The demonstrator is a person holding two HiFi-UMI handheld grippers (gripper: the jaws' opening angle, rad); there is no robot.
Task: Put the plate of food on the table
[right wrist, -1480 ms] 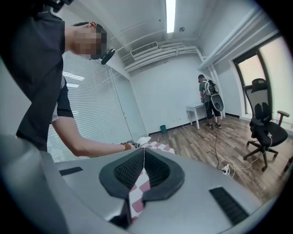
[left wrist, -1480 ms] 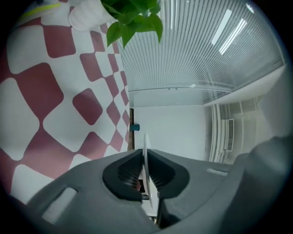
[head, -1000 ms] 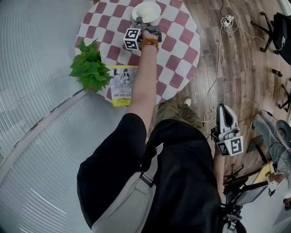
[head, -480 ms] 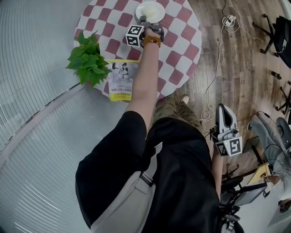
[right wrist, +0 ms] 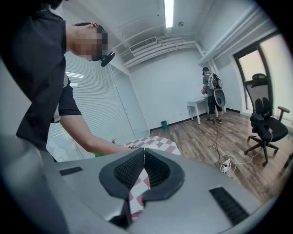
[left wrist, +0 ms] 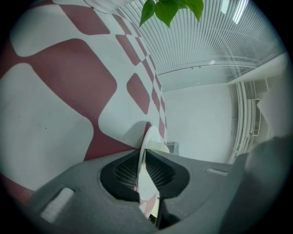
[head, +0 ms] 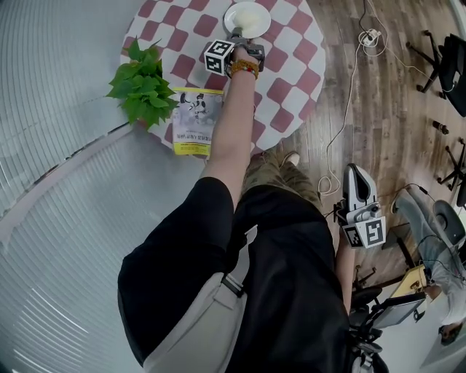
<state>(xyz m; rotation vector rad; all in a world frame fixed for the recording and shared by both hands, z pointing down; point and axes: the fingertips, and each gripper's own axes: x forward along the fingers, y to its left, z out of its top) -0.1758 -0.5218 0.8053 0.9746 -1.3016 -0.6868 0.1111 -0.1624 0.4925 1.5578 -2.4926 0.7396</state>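
Over the last second little changes in the work itself. The checked round table (head: 291, 69) slides a little in the head view, which reads as the head shifting, while the left gripper (head: 237, 34) stays clamped on the near rim of the plate of food (head: 249, 16) and the plate keeps its spot by the table's far edge. The left gripper view shows the thin rim pinched between the two ribbed pads, with the red-and-white cloth right beside the plate. The plate seems to sit on the cloth, though actual contact cannot be confirmed. My judgement is that the placing is all but done and only the release and withdrawal remain. The plate lies flat and face up with its pale food showing. Being round it has no true long axis; the line from its gripped rim to its free rim runs away from the person. A leafy plant (head: 140, 87) and a yellow-edged packet (head: 193, 120) sit at the table's near left, well apart from the plate. The right gripper (head: 357, 175) hangs at the person's side over the wood floor (head: 393, 95), its jaws pressed together on nothing.
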